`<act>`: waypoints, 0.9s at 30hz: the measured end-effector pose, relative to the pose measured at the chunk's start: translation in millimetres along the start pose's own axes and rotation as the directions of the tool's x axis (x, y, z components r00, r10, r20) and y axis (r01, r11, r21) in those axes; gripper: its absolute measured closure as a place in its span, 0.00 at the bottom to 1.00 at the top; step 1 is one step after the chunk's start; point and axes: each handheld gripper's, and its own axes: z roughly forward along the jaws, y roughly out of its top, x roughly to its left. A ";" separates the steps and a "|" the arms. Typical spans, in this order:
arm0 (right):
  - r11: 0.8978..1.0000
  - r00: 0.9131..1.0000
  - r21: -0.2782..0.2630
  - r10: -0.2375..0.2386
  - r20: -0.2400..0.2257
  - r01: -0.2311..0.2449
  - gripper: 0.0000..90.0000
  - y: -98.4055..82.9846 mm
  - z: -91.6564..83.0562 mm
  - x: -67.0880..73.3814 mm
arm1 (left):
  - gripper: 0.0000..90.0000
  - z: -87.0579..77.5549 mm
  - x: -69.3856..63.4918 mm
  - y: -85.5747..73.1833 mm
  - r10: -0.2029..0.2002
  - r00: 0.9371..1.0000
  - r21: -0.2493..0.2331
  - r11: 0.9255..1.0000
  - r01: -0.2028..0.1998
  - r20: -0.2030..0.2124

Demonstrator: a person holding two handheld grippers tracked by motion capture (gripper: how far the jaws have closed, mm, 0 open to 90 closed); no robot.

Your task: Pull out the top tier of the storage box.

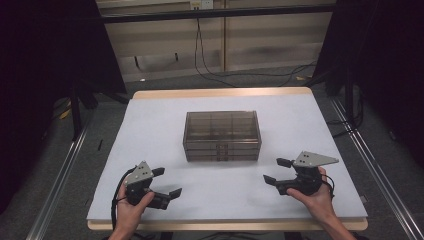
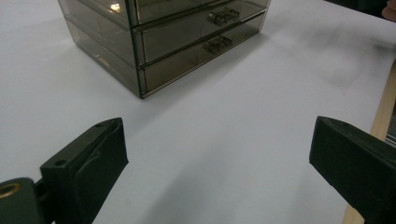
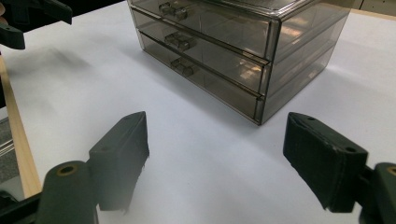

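High view – chest: a smoky translucent three-drawer box (image 1: pixel 222 135) sits mid-table on the white mat (image 1: pixel 150 130), drawer fronts facing the person, all drawers shut.
High view – grippers: left gripper (image 1: pixel 166 182) and right gripper (image 1: pixel 273 171) rest near the front edge, flanking the box, well apart from it, likely poised to approach.
Left gripper view – jaws: spread wide, nothing between; box corner and drawer handles (image 2: pixel 219 44) ahead.
Right gripper view – jaws: spread wide, empty; stacked handles (image 3: pixel 180 40) ahead, within line of approach.
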 end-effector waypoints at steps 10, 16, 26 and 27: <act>1.000 1.000 0.000 -0.006 -0.014 0.006 0.27 2.8 2.6 4.0 | 0.04 -1.4 1.7 -0.2 -0.008 1.000 -0.008 1.000 0.008 0.001; 0.999 0.998 -0.008 -0.052 -0.035 0.052 0.29 7.6 6.4 15.0 | 0.04 -1.6 3.3 -0.5 -0.007 1.000 -0.008 1.000 0.007 0.001; 0.988 0.988 0.019 -0.155 -0.001 0.155 0.36 13.7 15.7 27.5 | 0.04 -5.6 4.6 0.0 -0.006 1.000 -0.024 1.000 0.006 -0.009; 0.986 0.986 0.021 -0.165 -0.003 0.165 0.36 13.7 16.6 28.7 | 0.04 -5.7 4.5 -0.1 -0.007 1.000 -0.024 1.000 0.006 -0.009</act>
